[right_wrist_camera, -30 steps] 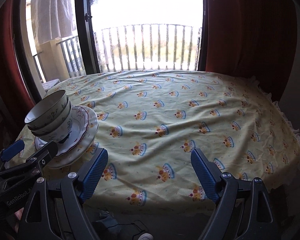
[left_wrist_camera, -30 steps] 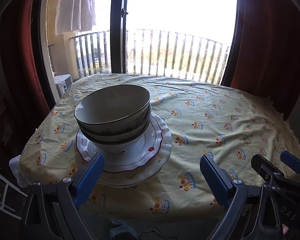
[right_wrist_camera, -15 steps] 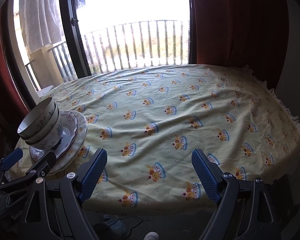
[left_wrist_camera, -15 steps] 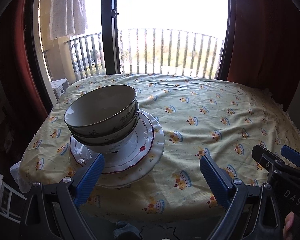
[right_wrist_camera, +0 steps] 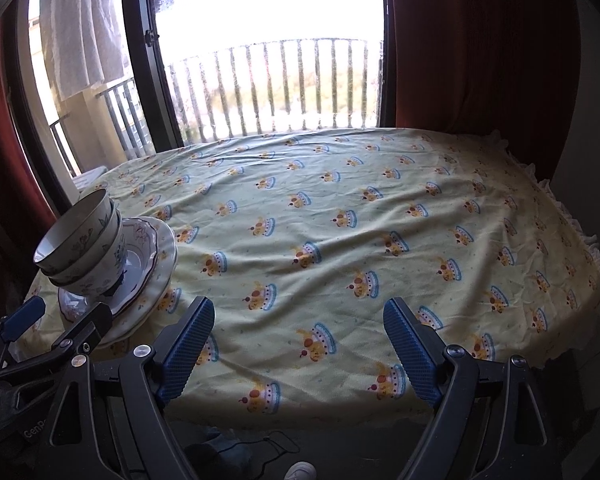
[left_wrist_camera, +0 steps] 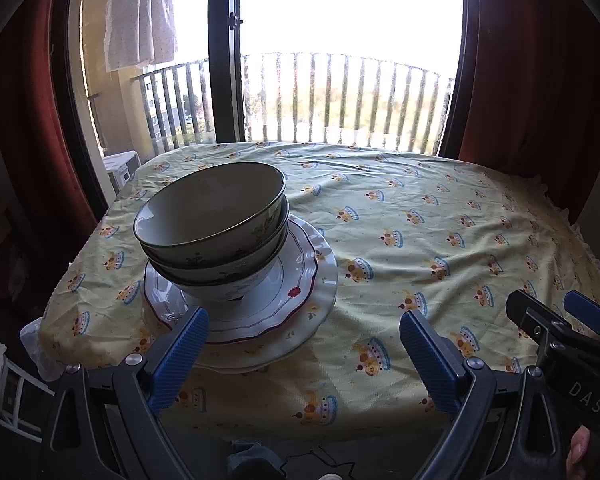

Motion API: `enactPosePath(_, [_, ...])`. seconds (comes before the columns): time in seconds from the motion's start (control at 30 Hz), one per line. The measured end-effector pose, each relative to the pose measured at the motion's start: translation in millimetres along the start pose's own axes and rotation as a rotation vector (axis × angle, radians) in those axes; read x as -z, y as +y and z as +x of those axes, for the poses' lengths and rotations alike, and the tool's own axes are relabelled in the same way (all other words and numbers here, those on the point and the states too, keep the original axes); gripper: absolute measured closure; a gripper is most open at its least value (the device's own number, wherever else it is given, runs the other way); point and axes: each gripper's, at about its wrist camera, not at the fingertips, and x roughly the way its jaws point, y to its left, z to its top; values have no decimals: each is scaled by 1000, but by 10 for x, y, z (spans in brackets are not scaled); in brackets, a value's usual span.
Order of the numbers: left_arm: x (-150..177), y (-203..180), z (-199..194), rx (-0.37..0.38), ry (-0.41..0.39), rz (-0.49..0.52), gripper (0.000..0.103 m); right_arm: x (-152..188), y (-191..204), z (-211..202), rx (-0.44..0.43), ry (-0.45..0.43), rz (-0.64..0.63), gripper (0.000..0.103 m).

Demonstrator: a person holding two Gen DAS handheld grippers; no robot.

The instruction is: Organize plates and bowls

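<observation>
"das" lettering on right gripper [left_wrist_camera: 572, 312] body

I see glossy glazed ceramic bowls [left_wrist_camera: 210, 216] and plates [left_wrist_camera: 300, 276], on matt, wrinkled cloth [left_wrist_camera: 420, 240] covering the desk.

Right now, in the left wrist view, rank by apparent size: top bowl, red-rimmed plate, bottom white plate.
1. Bottom white plate, widest.
2. Red-rimmed plate, slightly smaller.
3. Top bowl, narrowest across, though it sits higher and nearer, so the gap is unsure.
</observation>
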Motion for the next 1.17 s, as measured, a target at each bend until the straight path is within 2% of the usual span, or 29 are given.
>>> enactPosePath(0.23, [14,72,36,10,24,-22,2,-8,42,-13,1,0,-6,14])
enactPosePath(0.77, [12,82,-91,3,-29,-17,1,26,88,-28,-2,-3,-13,14])
enactPosePath(1.17, [3,85,-104,8,-40,-16,0,16,90,-47,-6,-11,-10,14])
